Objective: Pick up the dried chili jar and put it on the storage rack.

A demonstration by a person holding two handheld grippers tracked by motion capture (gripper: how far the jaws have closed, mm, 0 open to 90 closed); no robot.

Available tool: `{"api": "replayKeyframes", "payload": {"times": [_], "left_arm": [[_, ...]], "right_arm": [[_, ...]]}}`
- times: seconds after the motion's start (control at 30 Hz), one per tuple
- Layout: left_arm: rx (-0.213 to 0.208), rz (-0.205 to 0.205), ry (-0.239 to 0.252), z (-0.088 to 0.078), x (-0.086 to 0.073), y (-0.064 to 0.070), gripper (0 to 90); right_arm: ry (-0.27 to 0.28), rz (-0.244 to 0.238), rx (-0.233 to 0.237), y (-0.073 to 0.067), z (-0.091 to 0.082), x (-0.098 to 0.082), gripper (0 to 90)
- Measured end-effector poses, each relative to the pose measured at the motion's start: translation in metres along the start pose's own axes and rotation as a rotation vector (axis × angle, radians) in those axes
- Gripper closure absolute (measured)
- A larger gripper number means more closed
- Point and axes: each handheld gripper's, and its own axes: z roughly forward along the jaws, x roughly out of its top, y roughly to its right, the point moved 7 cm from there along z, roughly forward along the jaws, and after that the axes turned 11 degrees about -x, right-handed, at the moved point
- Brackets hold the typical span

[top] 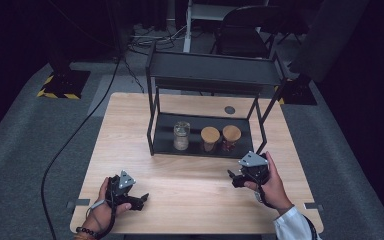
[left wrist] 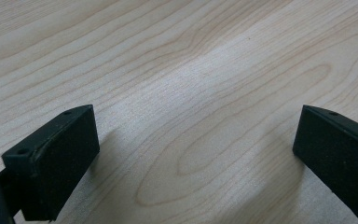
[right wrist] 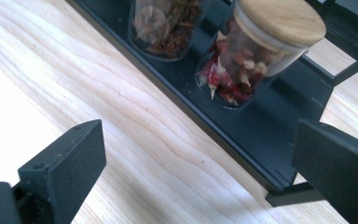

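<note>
A black two-tier rack (top: 162, 131) stands at the back middle of the wooden table (top: 190, 200). On its lower shelf, left to right, are a lidless clear glass jar (top: 181, 135) and two jars with wooden lids (top: 210, 138) (top: 231, 137). My right gripper (top: 234, 178) is open just in front of the rack's right end. In the right gripper view its jaws stand wide apart (right wrist: 198, 172), facing the jar of red chillies (right wrist: 251, 60) and a jar of brown spice (right wrist: 165, 25). My left gripper (top: 141, 199) lies low at the front left, open (left wrist: 196, 158) over bare wood.
The rack's upper shelf (top: 212, 70) overhangs the jars. A round grommet (top: 229, 110) sits in the tabletop behind the rack. A black cable (top: 70, 140) trails over the grey floor at the left, and a dark chair (top: 242, 30) stands beyond the table.
</note>
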Motion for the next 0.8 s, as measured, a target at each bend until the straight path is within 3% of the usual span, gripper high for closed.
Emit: {"api": "replayKeyframes", "payload": {"times": [0.47, 0.8], "left_arm": [[0.000, 0.000, 0.000, 0.000, 0.000, 0.000, 0.0], [0.000, 0.000, 0.000, 0.000, 0.000, 0.000, 0.0]], "right_arm": [[-0.015, -0.071, -0.016, -0.004, 0.000, -0.025, 3.2], [-0.052, -0.053, -0.015, 0.001, 0.000, -0.047, 3.2]]}}
